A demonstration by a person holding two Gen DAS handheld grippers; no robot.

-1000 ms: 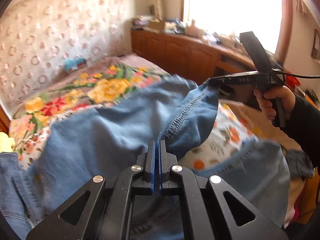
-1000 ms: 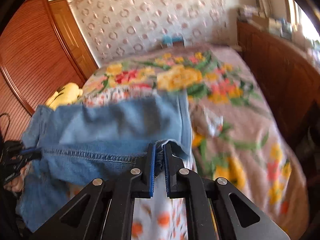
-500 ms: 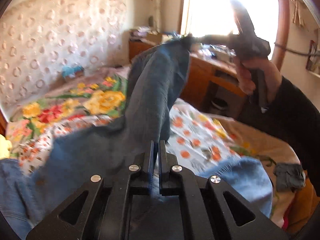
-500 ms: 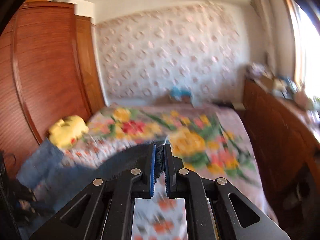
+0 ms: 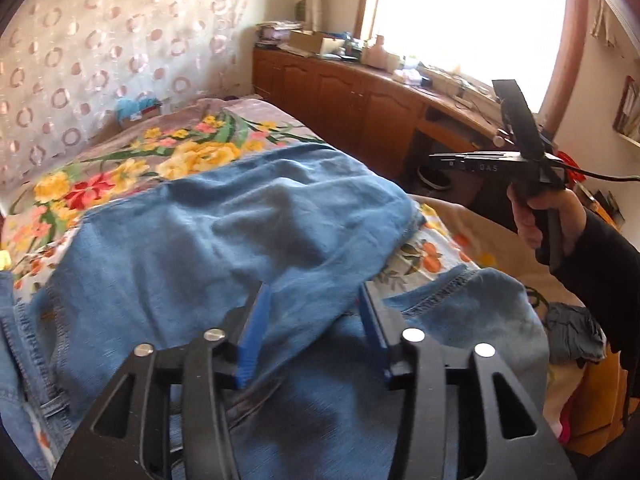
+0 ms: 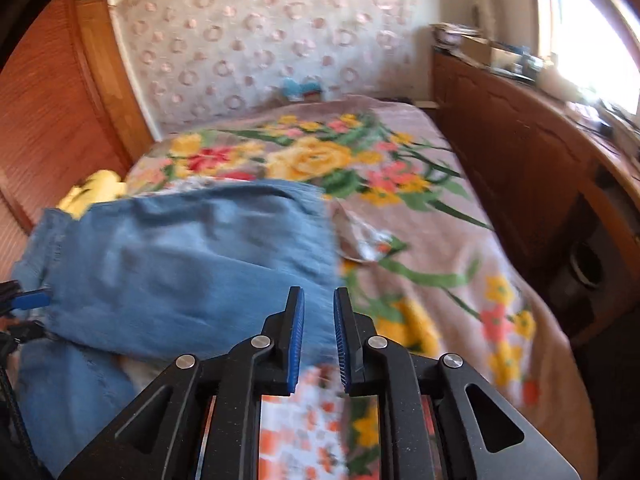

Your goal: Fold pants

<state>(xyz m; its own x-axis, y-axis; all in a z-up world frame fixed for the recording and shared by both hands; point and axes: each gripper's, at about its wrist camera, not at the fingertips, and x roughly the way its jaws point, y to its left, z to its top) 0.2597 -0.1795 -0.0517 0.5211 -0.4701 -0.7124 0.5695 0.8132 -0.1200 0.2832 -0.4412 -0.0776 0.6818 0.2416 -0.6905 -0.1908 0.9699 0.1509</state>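
**Denim dropped onto the bed, both claws letting go**

Lifted and stretched between both claws half a second back, now lying folded over itself on the bed (image 5: 120,152). Pants (image 5: 224,240) spread across the floral bedspread, upper layer rumpled, stitched hem of the lower layer poking out at the near right in the left wrist view.

Left claw (image 5: 314,332) low over the denim, jaws opening, blue pads well apart. Fabric lying between and beneath the pads, not pinched by either. Released.

Right claw (image 6: 319,336) likewise opening, a narrower gap between its pads. Edge of the pants (image 6: 180,264) just in front of and below the tips, blurred; cloth seen through the gap, pads not pressing on it. Released too. From the left wrist view, right claw (image 5: 440,157) held up off the bed in a hand (image 5: 548,216) with a dark sleeve, well apart from the pants, nothing hanging from it.

Wooden cabinet (image 5: 360,112) along the window side, its surface cluttered with boxes and small items too small to tell apart. Round bin (image 6: 586,266) tucked under it; contents hidden. Yellow soft thing (image 6: 96,192) just beyond the far corner of the denim.
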